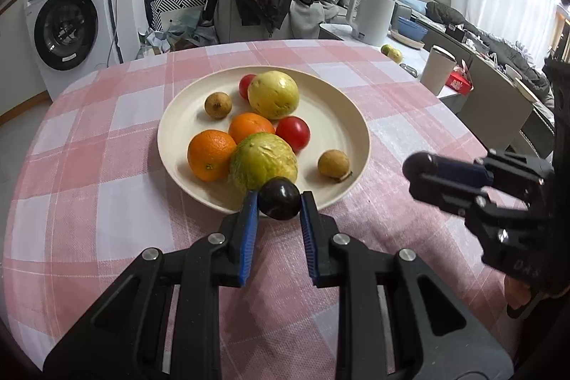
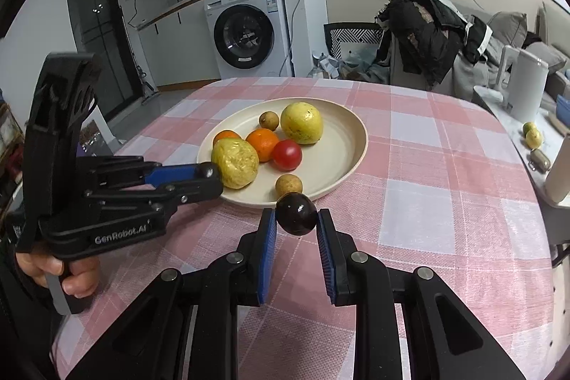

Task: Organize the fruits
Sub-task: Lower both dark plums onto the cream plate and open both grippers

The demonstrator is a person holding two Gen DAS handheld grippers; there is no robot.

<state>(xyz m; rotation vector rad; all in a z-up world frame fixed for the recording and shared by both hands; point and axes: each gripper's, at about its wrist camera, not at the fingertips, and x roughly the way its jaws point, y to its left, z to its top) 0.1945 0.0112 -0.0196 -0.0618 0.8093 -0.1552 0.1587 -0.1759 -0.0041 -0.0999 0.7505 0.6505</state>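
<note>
Both fingers grip round dark fruits (image 1: 279, 198), no long axis

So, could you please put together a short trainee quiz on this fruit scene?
1. True or false: the left tongs and the right tongs are each shut on a dark round fruit.
2. How many oranges lie on the plate? A) one B) two C) four
3. Which pattern does the tablecloth show?

Key: 1 true. 2 B. 3 pink and white checks.
</note>
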